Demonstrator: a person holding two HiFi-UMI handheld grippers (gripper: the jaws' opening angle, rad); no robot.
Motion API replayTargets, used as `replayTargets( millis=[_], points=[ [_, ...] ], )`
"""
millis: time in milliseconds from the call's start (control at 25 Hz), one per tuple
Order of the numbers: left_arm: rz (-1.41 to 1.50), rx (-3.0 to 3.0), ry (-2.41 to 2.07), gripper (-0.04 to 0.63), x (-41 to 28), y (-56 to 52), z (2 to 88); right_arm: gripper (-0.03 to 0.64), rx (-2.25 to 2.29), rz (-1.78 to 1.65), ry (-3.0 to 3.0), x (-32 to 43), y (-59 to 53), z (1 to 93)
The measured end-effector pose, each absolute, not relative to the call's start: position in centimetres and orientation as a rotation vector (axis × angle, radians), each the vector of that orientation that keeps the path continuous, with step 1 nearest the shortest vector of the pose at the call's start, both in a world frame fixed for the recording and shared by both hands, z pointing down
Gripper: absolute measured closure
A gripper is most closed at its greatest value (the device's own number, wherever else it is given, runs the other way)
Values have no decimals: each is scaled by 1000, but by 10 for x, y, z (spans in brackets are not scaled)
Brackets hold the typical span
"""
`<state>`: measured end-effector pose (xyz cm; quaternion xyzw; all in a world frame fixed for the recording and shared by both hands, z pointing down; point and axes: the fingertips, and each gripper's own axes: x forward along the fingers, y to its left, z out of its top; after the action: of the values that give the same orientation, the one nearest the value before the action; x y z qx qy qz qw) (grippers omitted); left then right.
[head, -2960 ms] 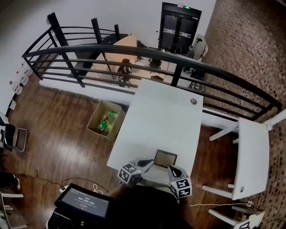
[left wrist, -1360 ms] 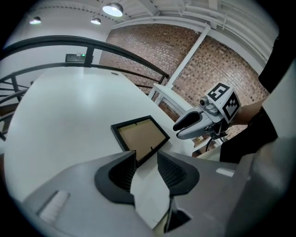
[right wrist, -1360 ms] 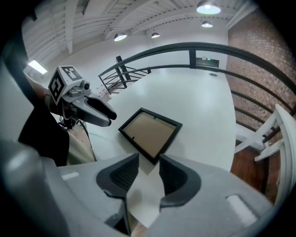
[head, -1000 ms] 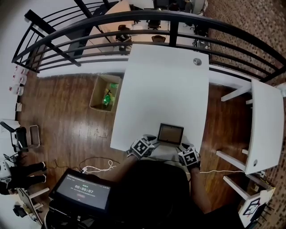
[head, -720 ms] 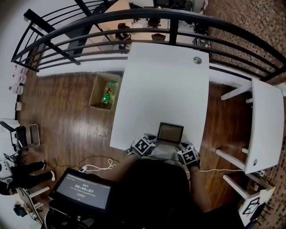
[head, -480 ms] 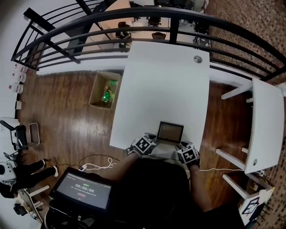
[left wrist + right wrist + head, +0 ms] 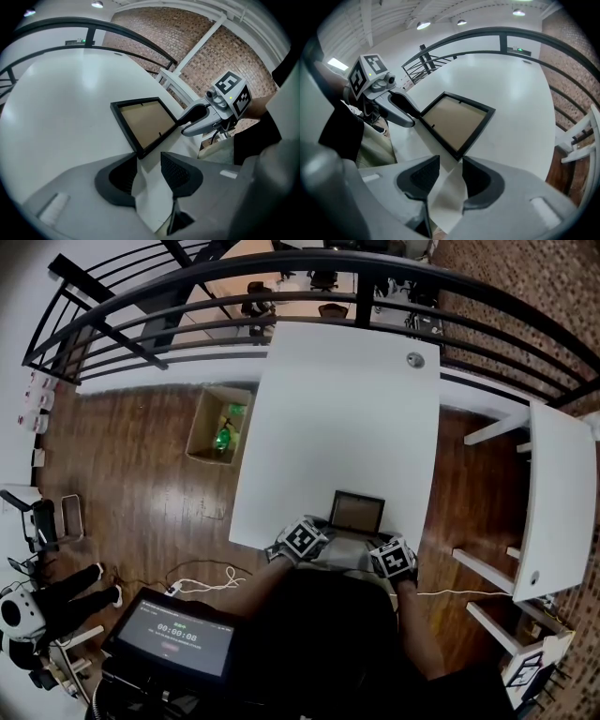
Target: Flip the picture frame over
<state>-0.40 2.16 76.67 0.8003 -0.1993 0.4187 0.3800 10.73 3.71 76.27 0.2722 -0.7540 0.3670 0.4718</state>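
Note:
The picture frame [image 7: 356, 512] lies flat near the front edge of the white table [image 7: 347, 409], black rim around a brown panel facing up. In the left gripper view the frame [image 7: 146, 123] has its near corner just ahead of my left gripper [image 7: 149, 161], whose jaws stand apart over bare table. In the right gripper view the frame [image 7: 457, 123] points another corner at my right gripper [image 7: 451, 164], also open and holding nothing. Each gripper shows in the other's view at a side corner of the frame: the right gripper [image 7: 187, 123] and the left gripper [image 7: 407, 111].
A cardboard box [image 7: 217, 423] stands on the wood floor left of the table. A second white table [image 7: 548, 493] is at the right, a black railing [image 7: 281, 324] runs beyond the far edge, and a screen [image 7: 173, 638] sits at the lower left.
Three seconds ago the head view looked further out. Over the last second both grippers have stayed at the frame's near edge, and the frame has not moved.

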Motion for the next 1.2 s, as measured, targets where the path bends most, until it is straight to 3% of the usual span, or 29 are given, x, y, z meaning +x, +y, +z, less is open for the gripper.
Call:
replayTargets(
  millis=[1200],
  points=[
    [963, 2110, -543, 430, -5, 22, 736, 469, 747, 874, -1929, 103, 33, 735]
  ],
)
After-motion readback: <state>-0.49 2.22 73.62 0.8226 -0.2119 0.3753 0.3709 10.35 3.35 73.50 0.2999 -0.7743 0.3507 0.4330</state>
